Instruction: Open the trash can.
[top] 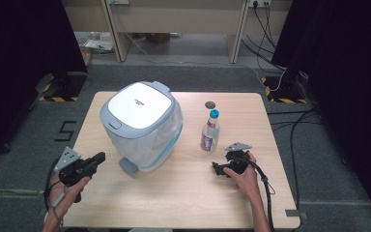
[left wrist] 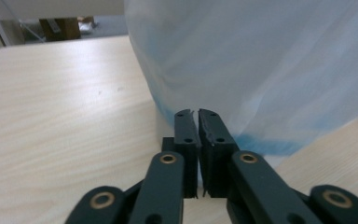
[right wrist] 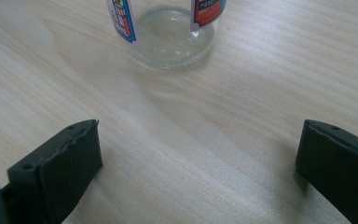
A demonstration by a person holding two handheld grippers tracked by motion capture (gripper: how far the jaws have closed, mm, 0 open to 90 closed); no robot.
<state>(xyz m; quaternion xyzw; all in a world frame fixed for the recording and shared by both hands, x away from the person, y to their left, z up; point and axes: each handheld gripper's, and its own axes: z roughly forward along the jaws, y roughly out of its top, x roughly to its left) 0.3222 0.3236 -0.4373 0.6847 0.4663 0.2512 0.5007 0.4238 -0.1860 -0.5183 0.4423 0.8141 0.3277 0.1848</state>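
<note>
Likely early in a bin-and-bottle job: left gripper (top: 98, 158) shut on nothing, poised off the counter's (top: 183, 193) left front edge, aimed at the grey-and-white lidded pedal bin (top: 140, 126) lined with a translucent white bag (left wrist: 261, 70) at left centre. Right gripper (right wrist: 198, 163) spread wide, resting just short of the clear plastic bottle with blue cap (top: 210, 131) right of centre. Next: probably pressing the pedal (top: 127, 166) or closing on the bottle. Bottle top cut off in the right gripper view; small dark disc (top: 210, 104) near the far edge unidentifiable.

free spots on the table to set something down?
Bare: front strip between left gripper and right gripper; right edge past the bottle; far-left corner of the table. Crowded: centre-left, where the lidded bin with its bag stands.
</note>
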